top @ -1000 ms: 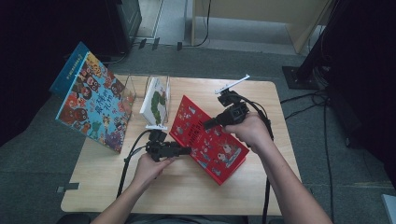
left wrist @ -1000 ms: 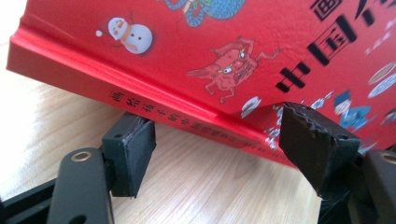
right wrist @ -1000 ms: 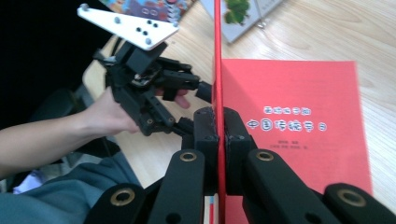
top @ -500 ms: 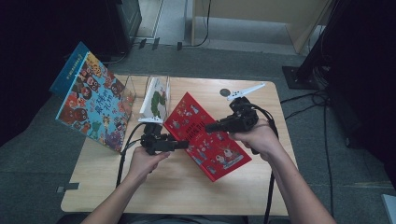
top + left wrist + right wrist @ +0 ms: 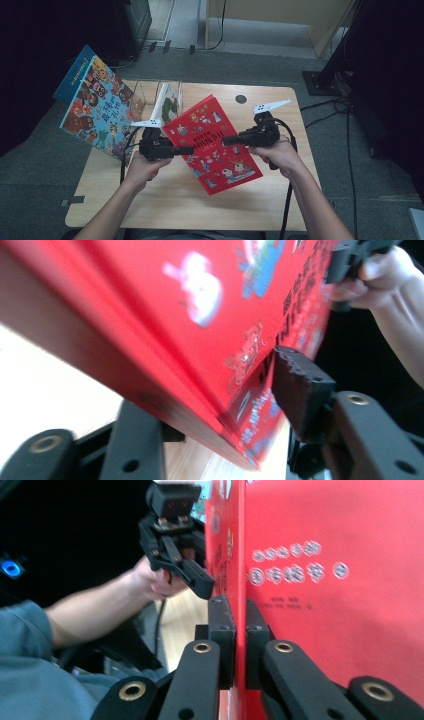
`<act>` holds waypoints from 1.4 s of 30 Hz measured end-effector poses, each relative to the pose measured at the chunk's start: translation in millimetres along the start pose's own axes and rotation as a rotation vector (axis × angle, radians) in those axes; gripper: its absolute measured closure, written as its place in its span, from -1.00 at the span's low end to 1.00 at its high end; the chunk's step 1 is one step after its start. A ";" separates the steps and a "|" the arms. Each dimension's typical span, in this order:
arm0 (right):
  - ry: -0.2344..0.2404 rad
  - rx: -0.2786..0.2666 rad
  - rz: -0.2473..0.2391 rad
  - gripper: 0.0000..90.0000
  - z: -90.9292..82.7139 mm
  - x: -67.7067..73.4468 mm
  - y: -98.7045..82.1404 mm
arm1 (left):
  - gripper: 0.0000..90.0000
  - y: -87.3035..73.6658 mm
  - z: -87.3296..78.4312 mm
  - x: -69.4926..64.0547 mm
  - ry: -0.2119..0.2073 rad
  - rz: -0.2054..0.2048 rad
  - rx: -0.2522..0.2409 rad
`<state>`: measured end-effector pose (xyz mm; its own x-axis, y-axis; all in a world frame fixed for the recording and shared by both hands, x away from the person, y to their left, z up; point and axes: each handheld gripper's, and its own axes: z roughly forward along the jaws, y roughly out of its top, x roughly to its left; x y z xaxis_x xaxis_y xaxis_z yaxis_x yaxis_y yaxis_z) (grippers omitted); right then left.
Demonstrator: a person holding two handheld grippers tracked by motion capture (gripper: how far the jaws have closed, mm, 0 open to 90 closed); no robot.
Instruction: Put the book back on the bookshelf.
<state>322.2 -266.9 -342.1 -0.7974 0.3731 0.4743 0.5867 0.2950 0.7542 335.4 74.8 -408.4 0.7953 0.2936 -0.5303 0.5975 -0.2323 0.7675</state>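
A red picture book hangs tilted over the wooden table, held between my two grippers. My right gripper comes in from the right and is shut on the book's right edge; in the right gripper view its pads clamp the thin red cover. My left gripper reaches the left edge. Its jaws have just been closing, and the book's edge lies slanted between them. One pad sits beside the cover and the other jaw is under the book. The left gripper also shows beyond the book.
A large colourful book leans out past the table's left side. A clear stand at the back left holds a green and white book. A dark round spot marks the tabletop. Cables and a black base lie on the floor at right.
The red book has come up off the table and now hangs tilted between the grippers. The right hand has shifted right and toward me. The left hand has risen with the book's left edge.
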 end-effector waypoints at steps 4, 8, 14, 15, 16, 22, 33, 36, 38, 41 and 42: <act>-0.125 0.027 -0.133 0.65 6.4 2.9 2.1 | 0.50 5.9 -7.7 -6.5 0.017 0.078 0.027; -0.139 0.026 -0.172 0.54 12.2 2.7 2.8 | 0.58 10.4 -16.5 -12.3 0.029 0.128 0.054; -0.163 0.059 -0.145 0.35 28.6 -7.5 -5.8 | 0.68 10.4 -19.7 -19.8 0.104 0.220 0.104; -0.167 0.057 -0.142 0.33 30.9 -8.5 -7.2 | 0.69 10.1 -20.4 -19.3 0.108 0.226 0.107; -0.169 0.053 -0.140 0.32 32.9 -9.7 -8.5 | 0.69 9.9 -20.6 -19.1 0.117 0.236 0.109; -0.194 0.057 -0.126 0.23 43.0 -18.7 -17.2 | 0.70 10.0 -20.3 -18.1 0.154 0.244 0.149; -0.242 -0.040 0.027 0.21 45.3 -35.8 -40.5 | 0.79 8.7 -27.4 -16.6 0.193 0.270 0.172; -0.284 0.008 0.004 0.18 54.1 -37.5 -43.6 | 0.78 10.4 -27.5 -19.3 0.194 0.281 0.196; -0.274 -0.008 -0.009 0.18 57.4 -38.7 -46.3 | 0.77 12.6 -27.1 -21.1 0.205 0.271 0.215; -0.269 -0.032 -0.011 0.19 60.7 -39.3 -48.3 | 0.73 18.7 -27.8 -23.5 0.197 0.253 0.245; -0.267 -0.037 -0.014 0.21 61.3 -39.3 -48.6 | 0.71 22.3 -29.4 -24.3 0.194 0.245 0.251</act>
<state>333.7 -242.0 -425.2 -0.7366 0.5897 0.3310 0.5665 0.2707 0.7783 326.4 89.8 -367.8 0.8978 0.3655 -0.2457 0.4176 -0.5293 0.7386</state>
